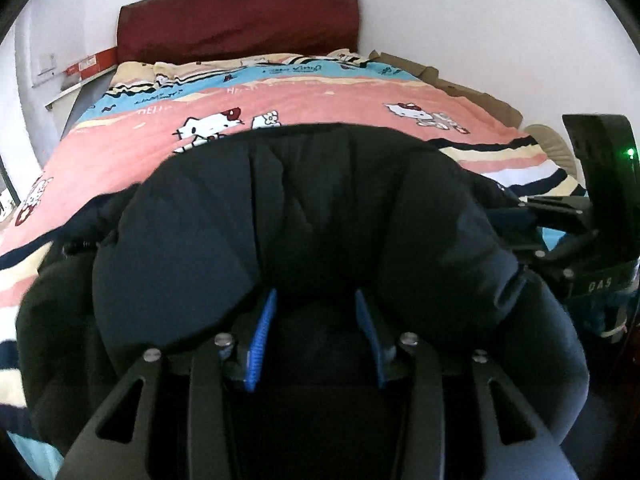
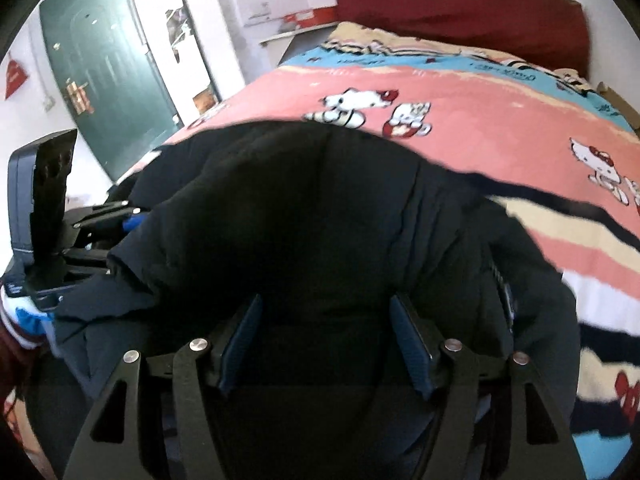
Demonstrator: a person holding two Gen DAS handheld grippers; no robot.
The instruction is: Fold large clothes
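Two handheld grippers side by side: the left gripper [image 1: 316,336] and right gripper [image 2: 326,344] each hold their blue-padded fingers (both pairs parted) around bunched dark fabric.

Landmark: bed under a pink, blue and cream striped cartoon-cat blanket [image 1: 320,96] [image 2: 480,120], filling the middle of both views.
Headboard: dark red padded panel [image 1: 240,20] [image 2: 460,8], upright at the bed's far end, against a white wall [image 1: 480,20].
Brown cloth: tan-brown fabric [image 1: 452,80] along the bed's far right edge, beside the wall.
Shelf: white ledge [image 1: 72,92] [image 2: 296,32] off the bed's far left corner, with a red and white box [image 1: 86,66] on it.
Wall plate: white switch plate [image 1: 46,65] on the wall past that ledge.
Door: dark green metal door [image 2: 108,80] with brass-coloured handle, well left of the bed.
Hanging: red diamond-shaped decoration [image 2: 16,78] on the wall left of the door.
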